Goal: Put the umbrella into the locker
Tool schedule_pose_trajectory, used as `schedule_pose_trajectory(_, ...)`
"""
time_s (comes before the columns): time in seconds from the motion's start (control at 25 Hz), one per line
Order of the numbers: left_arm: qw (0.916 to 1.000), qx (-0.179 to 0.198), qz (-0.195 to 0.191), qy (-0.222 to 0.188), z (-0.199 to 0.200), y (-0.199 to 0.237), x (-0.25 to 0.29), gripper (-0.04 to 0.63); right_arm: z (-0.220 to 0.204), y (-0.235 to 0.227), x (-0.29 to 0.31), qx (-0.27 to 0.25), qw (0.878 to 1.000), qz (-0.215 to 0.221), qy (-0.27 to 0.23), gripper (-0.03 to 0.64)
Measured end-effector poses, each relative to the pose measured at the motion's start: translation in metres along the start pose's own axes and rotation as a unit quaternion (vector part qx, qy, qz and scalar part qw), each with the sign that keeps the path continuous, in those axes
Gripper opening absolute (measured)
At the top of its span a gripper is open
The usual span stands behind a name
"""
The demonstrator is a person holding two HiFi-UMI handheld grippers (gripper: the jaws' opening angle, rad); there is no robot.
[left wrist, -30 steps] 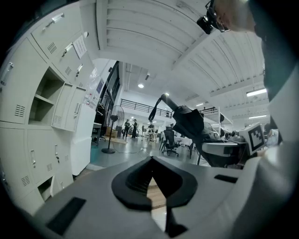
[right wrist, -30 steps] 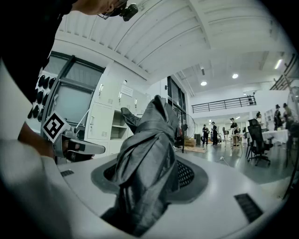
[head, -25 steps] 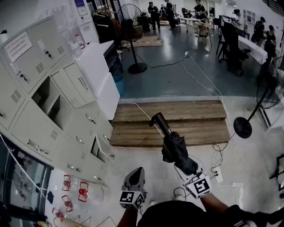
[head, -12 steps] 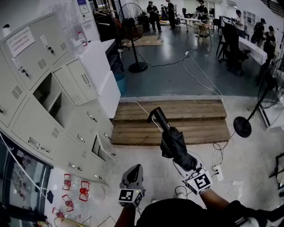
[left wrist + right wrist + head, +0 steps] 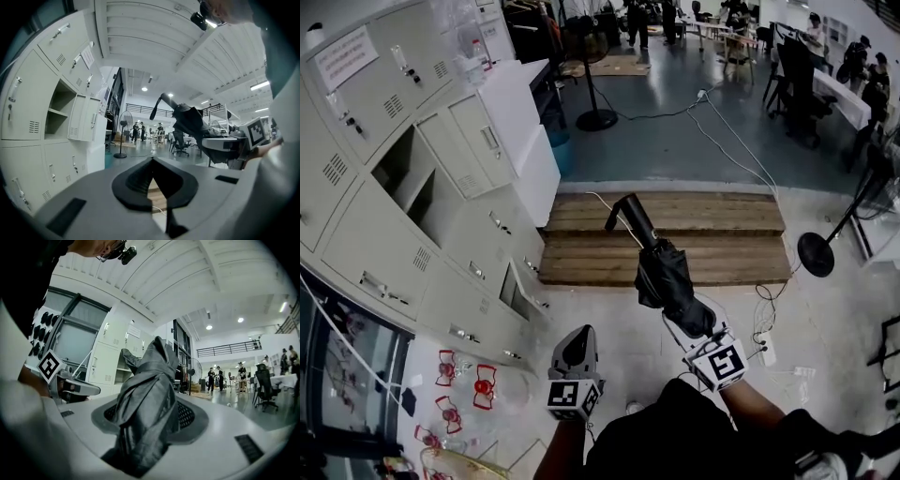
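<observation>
A folded black umbrella (image 5: 661, 277) slants up and away from me, its curved handle (image 5: 619, 211) over the wooden pallet. My right gripper (image 5: 698, 328) is shut on the bundled fabric end, which fills the gap between its jaws in the right gripper view (image 5: 150, 399). My left gripper (image 5: 578, 339) hangs beside it at lower left, shut with nothing in it (image 5: 152, 161). The grey locker wall stands at the left, and one compartment (image 5: 417, 187) has its door swung open. The left gripper view shows that open compartment (image 5: 58, 112) and the umbrella (image 5: 190, 119) to its right.
A wooden pallet (image 5: 666, 244) lies ahead on the floor. A lower locker door (image 5: 520, 291) stands ajar. A standing fan (image 5: 595, 117) and a second fan base (image 5: 816, 253) stand nearby, with cables and a power strip (image 5: 766, 349) between. Red and white items (image 5: 473, 389) lie at the lockers' foot.
Both grippers and the umbrella have advanced a little toward the pallet and lockers, which now look nearer. The grip on the umbrella is the same.
</observation>
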State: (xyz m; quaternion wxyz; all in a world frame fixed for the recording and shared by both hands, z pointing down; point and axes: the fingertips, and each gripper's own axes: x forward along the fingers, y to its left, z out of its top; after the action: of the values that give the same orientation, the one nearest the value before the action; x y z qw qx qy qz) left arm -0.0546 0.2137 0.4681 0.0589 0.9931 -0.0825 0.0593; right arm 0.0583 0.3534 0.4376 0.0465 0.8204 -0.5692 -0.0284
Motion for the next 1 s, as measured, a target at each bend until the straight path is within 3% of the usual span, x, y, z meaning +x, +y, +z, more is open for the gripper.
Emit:
schedule_pose_trajectory(0.4, 0.9976, -0.021, 0.065, 0.012, -0.002, 0.073, 0.024, -0.005, 0.003, 0.008, 0.08, -0.019, 0.999, 0.045, -0.007, 0.235)
schedule_pose_trajectory(0.52, 0.9952, -0.02, 0.091, 0.028, 0.002, 0.098, 0.035, -0.005, 0.002, 0.007, 0.111, -0.024, 0.998, 0.063, -0.01, 0.235)
schedule_pose_trajectory(1.0, 0.9844, -0.031, 0.172, 0.02, 0.025, 0.175, 0.084, -0.005, -0.005, -0.009, 0.232, -0.018, 0.989, 0.144, -0.006, 0.235)
